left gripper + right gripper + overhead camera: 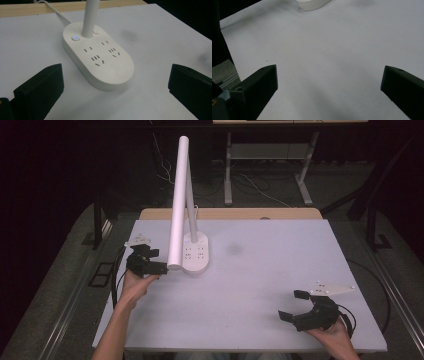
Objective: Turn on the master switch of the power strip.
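Note:
A white desk lamp stands on the table's left half: an oval base [196, 253] with power sockets, a stem and a long tube head [179, 202] that slants down toward me. In the left gripper view the base [98, 58] lies straight ahead, a small button glowing blue [75, 38] beside the stem [89, 17]. My left gripper [156, 260] is open just left of the base, near the tip of the tube head, nothing between its jaws. My right gripper [294, 305] is open at the table's front right, over bare surface. A corner of the base [312, 4] shows far ahead of it.
The table top [260, 270] is pale grey-white with a wooden strip [230, 213] along its far edge. The lamp's white cord [53, 10] runs off toward that edge. Desk legs and cables [265, 185] stand on the floor beyond. Dark floor surrounds the table.

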Demonstrator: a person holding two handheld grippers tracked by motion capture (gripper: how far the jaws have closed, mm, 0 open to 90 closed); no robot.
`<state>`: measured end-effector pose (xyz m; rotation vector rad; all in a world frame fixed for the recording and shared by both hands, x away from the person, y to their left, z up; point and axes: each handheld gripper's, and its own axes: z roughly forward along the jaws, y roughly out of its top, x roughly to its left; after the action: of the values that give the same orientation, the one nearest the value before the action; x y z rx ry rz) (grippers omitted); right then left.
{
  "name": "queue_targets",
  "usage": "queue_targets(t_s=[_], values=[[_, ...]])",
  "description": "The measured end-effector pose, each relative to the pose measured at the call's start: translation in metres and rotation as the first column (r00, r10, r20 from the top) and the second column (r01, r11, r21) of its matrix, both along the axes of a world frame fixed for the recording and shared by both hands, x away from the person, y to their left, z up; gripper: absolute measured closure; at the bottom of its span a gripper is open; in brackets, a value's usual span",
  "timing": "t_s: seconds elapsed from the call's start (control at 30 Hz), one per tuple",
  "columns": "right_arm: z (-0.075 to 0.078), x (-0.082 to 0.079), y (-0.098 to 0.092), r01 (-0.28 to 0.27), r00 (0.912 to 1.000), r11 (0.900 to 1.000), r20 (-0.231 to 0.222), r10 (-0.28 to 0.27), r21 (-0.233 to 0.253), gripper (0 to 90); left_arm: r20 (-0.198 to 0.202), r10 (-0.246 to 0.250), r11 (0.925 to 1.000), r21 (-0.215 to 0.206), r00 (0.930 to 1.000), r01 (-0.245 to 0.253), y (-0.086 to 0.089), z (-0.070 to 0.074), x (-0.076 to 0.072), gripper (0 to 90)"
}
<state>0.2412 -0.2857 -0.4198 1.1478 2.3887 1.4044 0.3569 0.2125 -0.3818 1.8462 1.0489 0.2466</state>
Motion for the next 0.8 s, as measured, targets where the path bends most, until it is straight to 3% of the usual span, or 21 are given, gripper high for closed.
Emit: queue_targets(t_s=[0.13,0.4,0.8], values=[[0.000,0.000,0.000,0.004,1.0000,1.000,0.000,-0.004,0.003,0.3,0.010,-0.015,0.9999,-0.003,0.9998,0.015,0.001,-0.003,-0.012,0.0],[0.000,0.001,0.000,0.004,1.0000,1.000,-0.001,-0.004,0.004,0.3,0.022,-0.014,0.9981,-0.060,0.9997,0.015,0.001,-0.012,-0.038,0.0],[0.001,0.000,-0.002,0.020,0.9998,1.000,0.007,-0.020,0.008,0.3,0.037,-0.054,0.9967,-0.059,0.9978,0.057,-0.008,-0.027,-0.078,0.0]])
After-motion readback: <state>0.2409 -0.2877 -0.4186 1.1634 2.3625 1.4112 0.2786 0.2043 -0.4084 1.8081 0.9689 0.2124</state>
